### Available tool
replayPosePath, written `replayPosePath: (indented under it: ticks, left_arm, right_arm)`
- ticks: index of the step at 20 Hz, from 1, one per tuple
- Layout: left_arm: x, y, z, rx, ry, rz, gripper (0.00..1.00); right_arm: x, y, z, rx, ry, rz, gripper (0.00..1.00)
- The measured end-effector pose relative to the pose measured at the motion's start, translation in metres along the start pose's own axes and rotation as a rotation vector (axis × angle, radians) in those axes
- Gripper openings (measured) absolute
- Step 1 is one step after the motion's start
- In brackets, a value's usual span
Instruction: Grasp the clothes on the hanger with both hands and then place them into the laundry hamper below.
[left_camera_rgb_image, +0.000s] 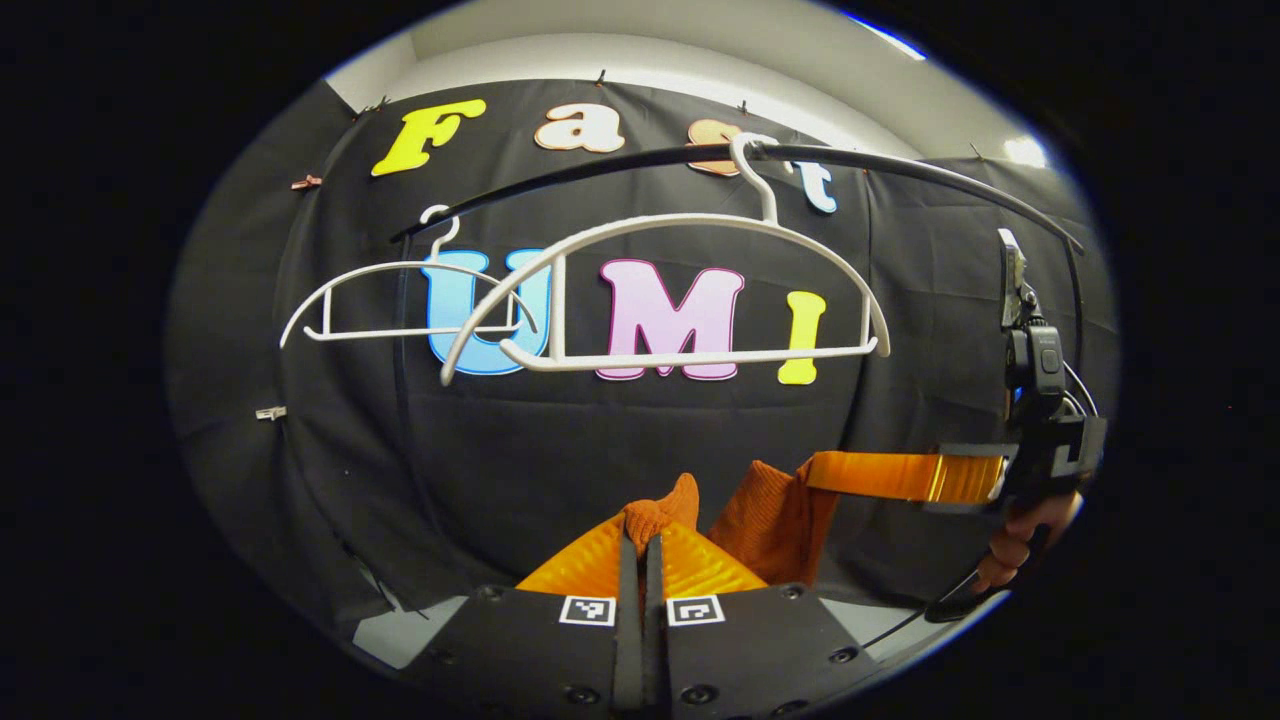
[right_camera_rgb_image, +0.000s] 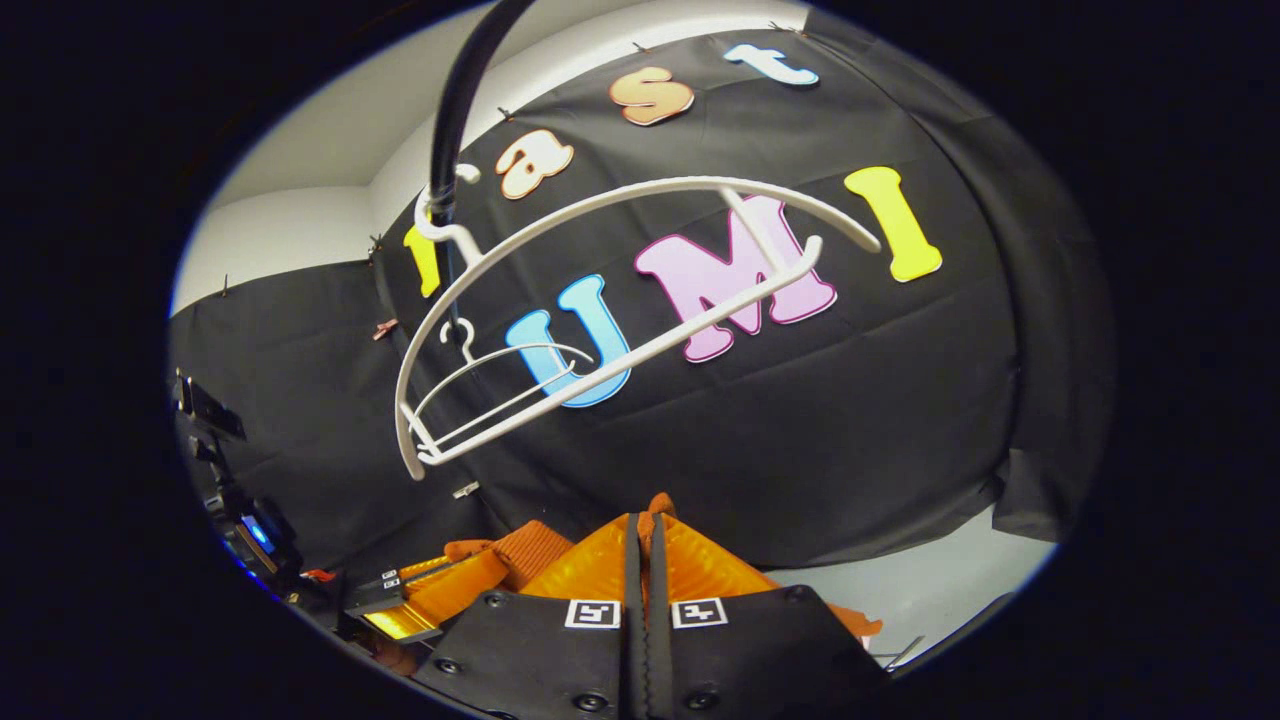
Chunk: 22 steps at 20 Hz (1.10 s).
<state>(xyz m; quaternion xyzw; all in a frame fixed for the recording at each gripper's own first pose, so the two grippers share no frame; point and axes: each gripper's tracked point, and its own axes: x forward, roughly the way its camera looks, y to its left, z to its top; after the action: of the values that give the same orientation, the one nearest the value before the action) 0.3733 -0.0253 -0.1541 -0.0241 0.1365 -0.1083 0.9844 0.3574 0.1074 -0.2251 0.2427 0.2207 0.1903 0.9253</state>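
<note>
In the left gripper view, the left gripper (left_camera_rgb_image: 642, 560) was seen clenched on a fold of the orange garment (left_camera_rgb_image: 770, 515), most of the cloth being hidden behind its fingers. The right gripper (left_camera_rgb_image: 960, 478) was seen farther right, a hand (left_camera_rgb_image: 1015, 540) on its handle; its grasp could not be made out there. In the right gripper view, the right gripper (right_camera_rgb_image: 645, 555) was seen clamped on the garment (right_camera_rgb_image: 525, 550), whose lower part was cut off. Beyond, two bare white hangers (left_camera_rgb_image: 665, 290) were seen on a dark rail (left_camera_rgb_image: 900, 170) before the black cloth wall (left_camera_rgb_image: 600, 450). The hamper was not made out.
</note>
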Motion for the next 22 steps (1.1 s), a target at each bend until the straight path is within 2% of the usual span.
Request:
replayPosePath:
  ticks: [3,7,13,15,17,18,20,21,22]
  left_arm:
    - [0.012,-0.001,-0.039,-0.005,0.073,0.001,0.04]
    - [0.023,-0.005,-0.114,-0.007,0.183,-0.012,0.04]
    - [0.032,0.015,-0.25,-0.072,0.517,0.053,0.05]
    - [0.03,0.015,-0.273,-0.102,0.615,0.062,0.05]
    - [0.026,0.02,-0.27,-0.106,0.708,0.087,0.05]
    - [0.027,0.024,-0.269,-0.099,0.73,0.116,0.1]
    - [0.026,0.027,-0.262,-0.103,0.744,0.143,0.52]
    - [0.042,0.024,-0.26,-0.104,0.746,0.15,0.73]
    - [0.036,0.024,-0.235,-0.102,0.743,0.147,0.94]
  right_arm:
    - [0.006,-0.016,-0.04,-0.029,0.075,-0.026,0.04]
    - [0.013,-0.042,-0.108,-0.046,0.211,-0.069,0.04]
    - [0.008,-0.101,-0.224,-0.159,0.493,-0.194,0.05]
    - [0.001,-0.115,-0.249,-0.172,0.573,-0.233,0.05]
    - [-0.005,-0.126,-0.27,-0.146,0.634,-0.259,0.06]
    - [-0.007,-0.129,-0.279,-0.13,0.664,-0.282,0.04]
    - [-0.02,-0.149,-0.287,-0.165,0.705,-0.364,0.66]
    - [-0.02,-0.158,-0.289,-0.18,0.71,-0.386,0.96]
    - [-0.018,-0.16,-0.29,-0.173,0.711,-0.39,0.92]
